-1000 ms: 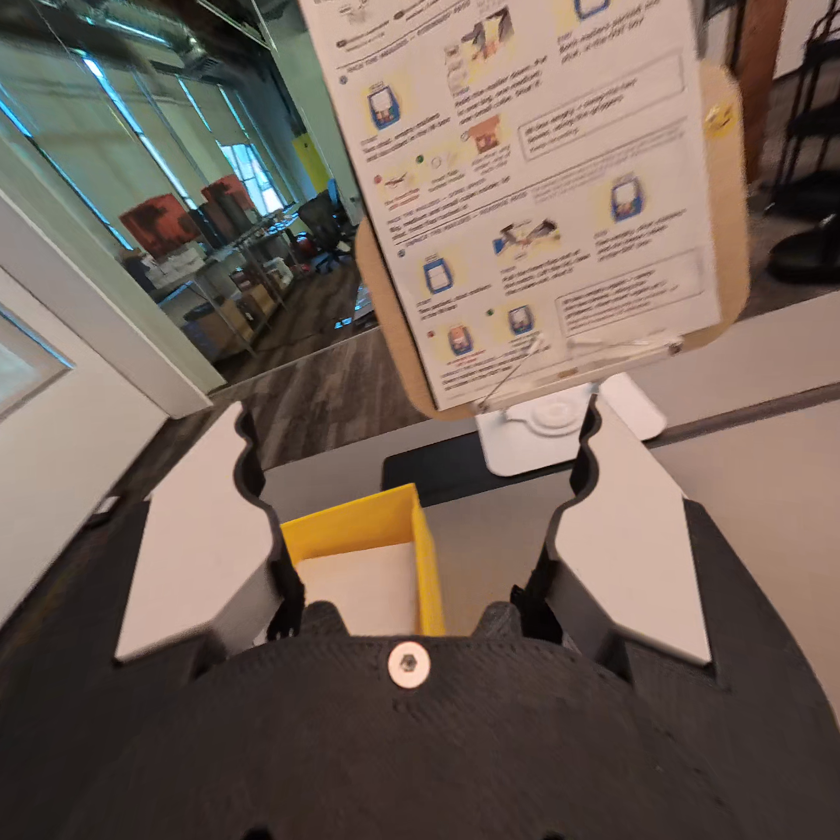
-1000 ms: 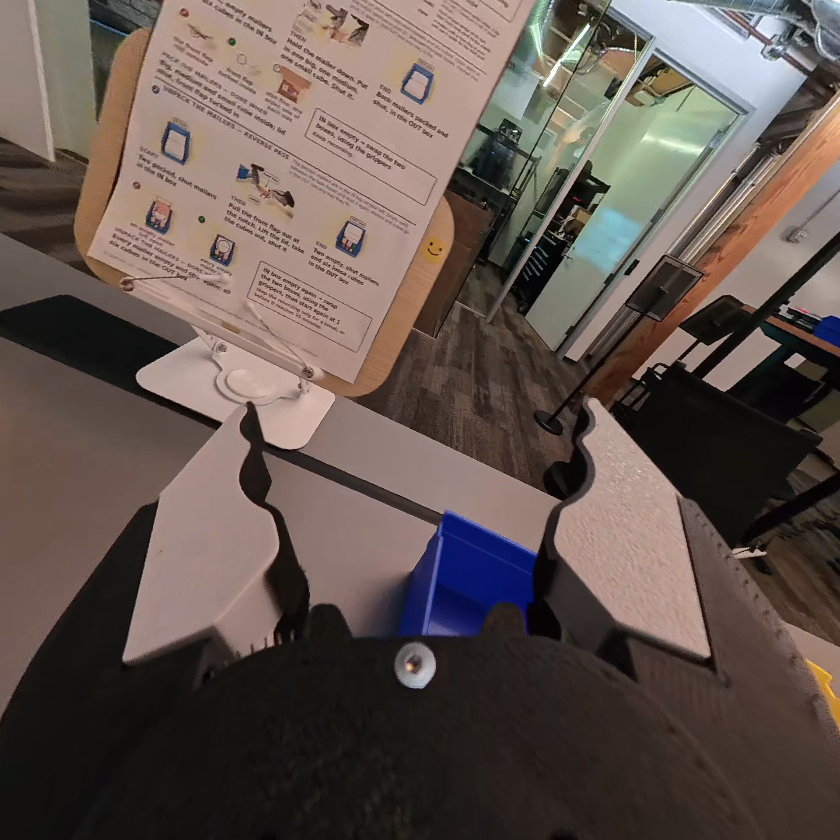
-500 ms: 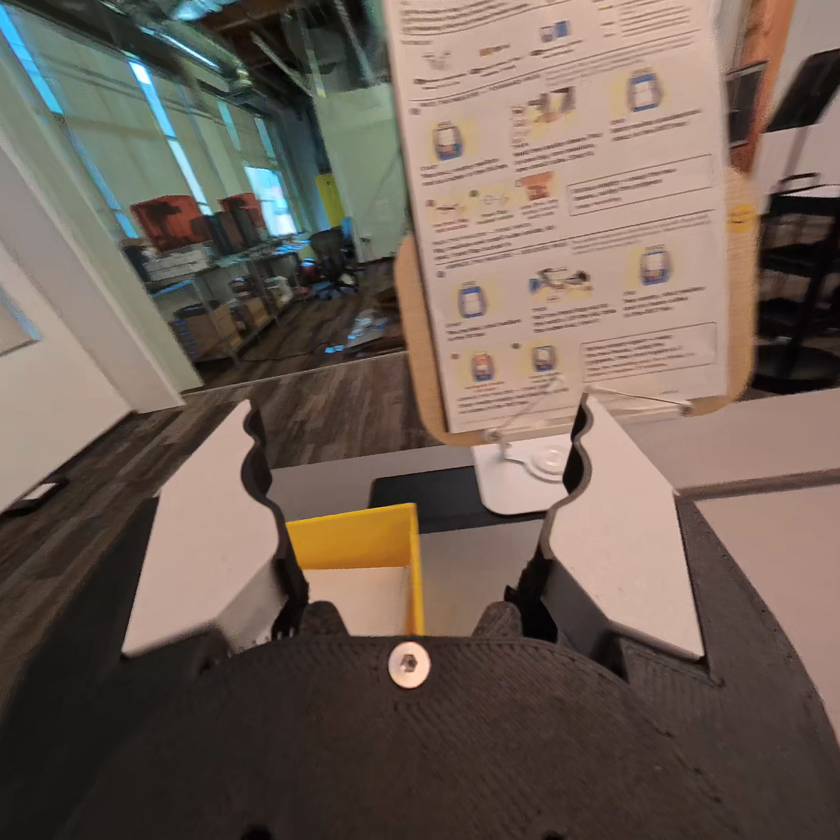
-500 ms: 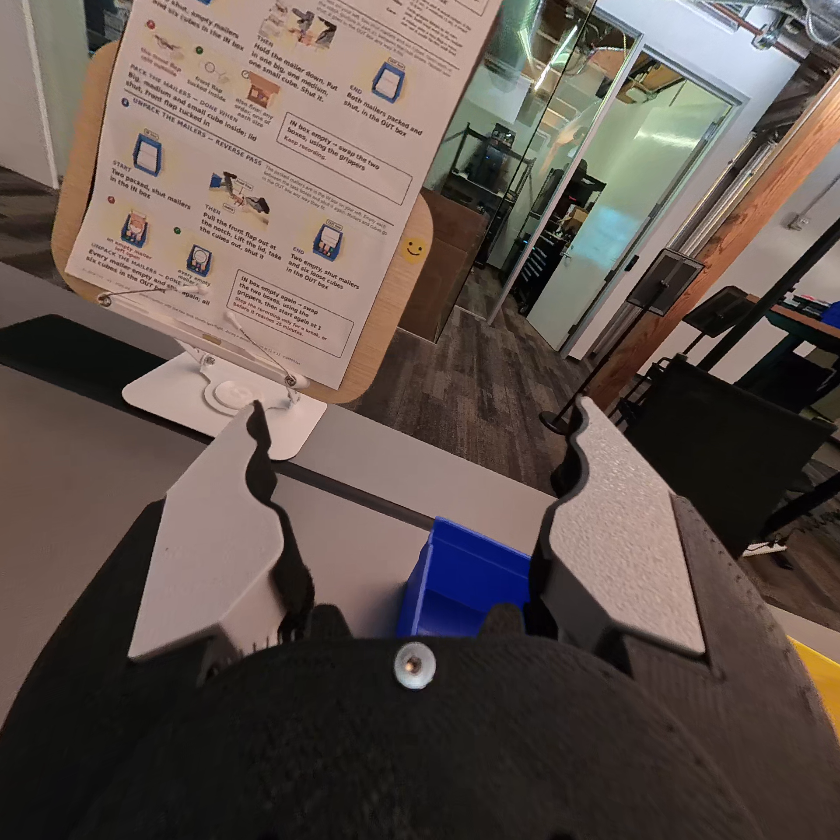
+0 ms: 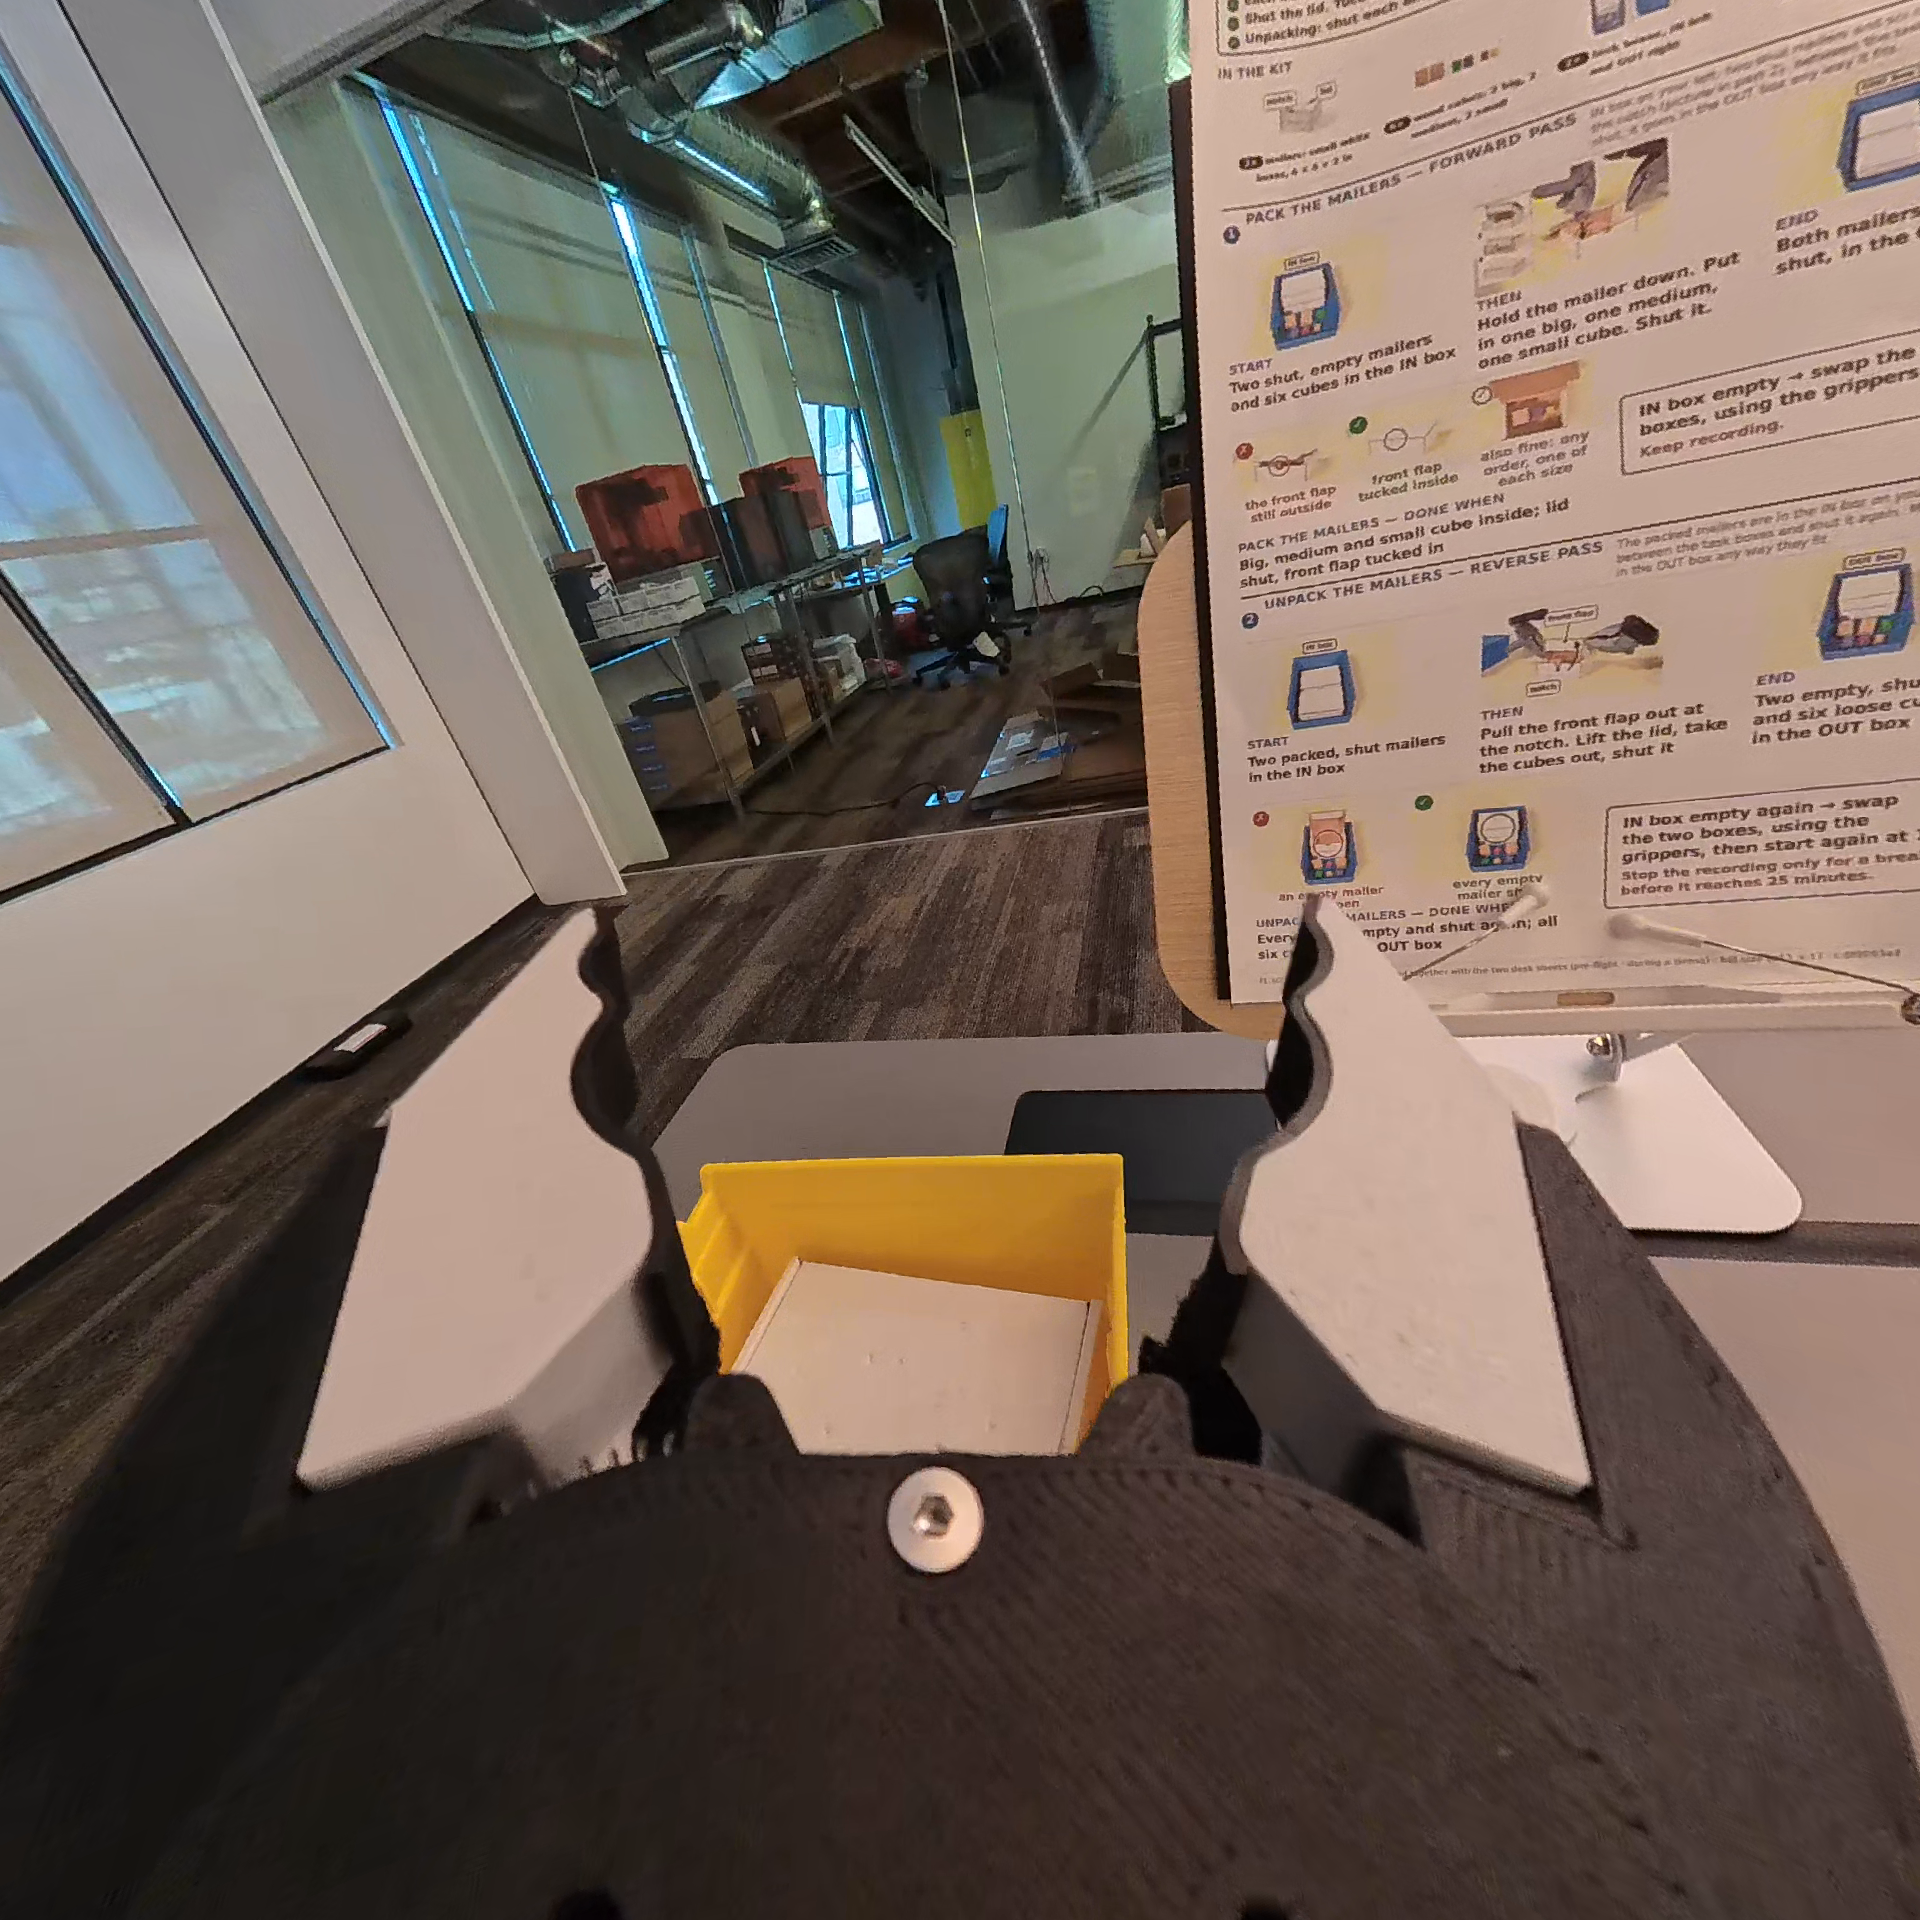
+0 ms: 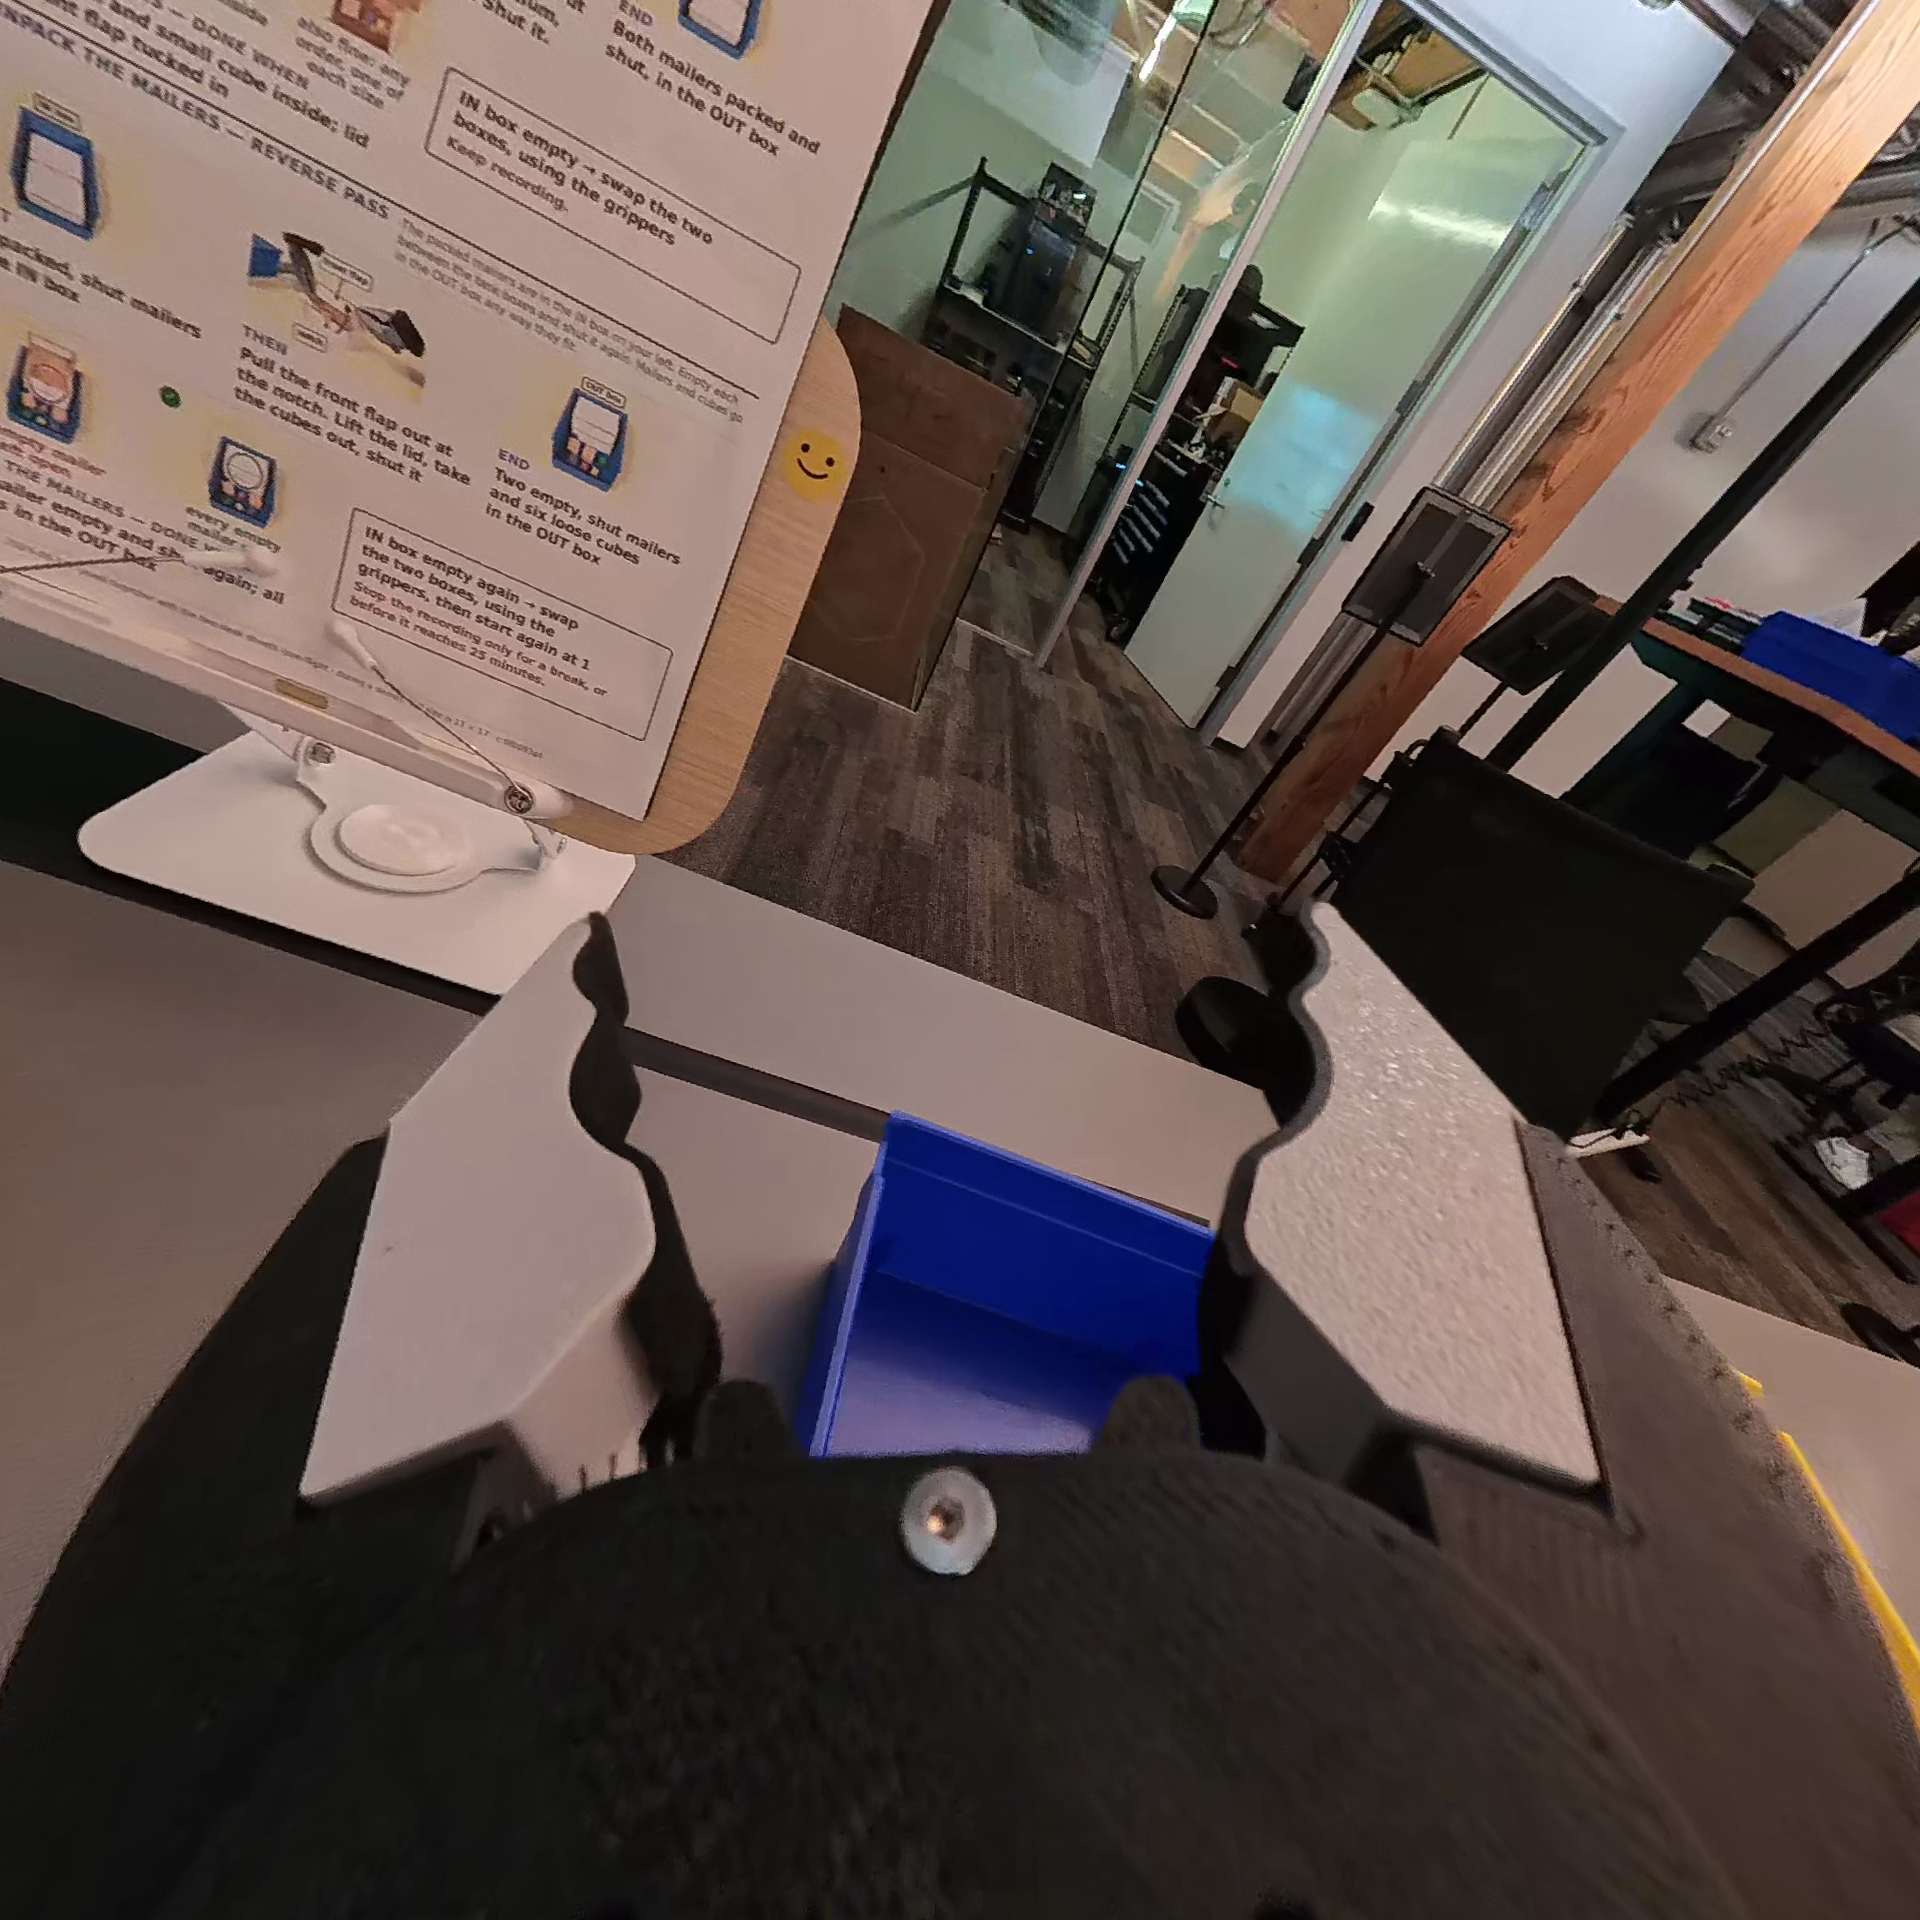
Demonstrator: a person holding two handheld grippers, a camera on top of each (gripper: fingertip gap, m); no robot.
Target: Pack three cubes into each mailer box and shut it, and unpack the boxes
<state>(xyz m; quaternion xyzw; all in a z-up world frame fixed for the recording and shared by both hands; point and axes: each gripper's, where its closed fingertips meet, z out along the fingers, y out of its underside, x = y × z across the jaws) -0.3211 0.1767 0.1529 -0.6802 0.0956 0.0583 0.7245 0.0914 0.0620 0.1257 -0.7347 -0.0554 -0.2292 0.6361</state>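
Hovering with jaws apart and empty, left gripper (image 5: 940, 1039) faces the white mailer box (image 5: 914, 1361) inside the yellow bin (image 5: 914, 1205) near the tabletop's far left edge; right gripper (image 6: 951, 1039), likewise apart, faces the blue bin (image 6: 1039, 1236). Judged step: initial reach. Next: descend and grasp the mailer.

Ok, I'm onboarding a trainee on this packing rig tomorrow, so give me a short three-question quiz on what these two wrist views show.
1. True or false: the left gripper is shut on a cube.
2. Which bin sits ahead of the right gripper: A) yellow bin, B) blue bin, C) red bin?
3. Fill in: the white mailer box lies inside the ______ bin.

Key
1. False. Both grippers are open and hold nothing.
2. B. What shows of its inside is bare.
3. Yellow. The box's top face looks flat, as if shut, though the gripper body hides its near edge.
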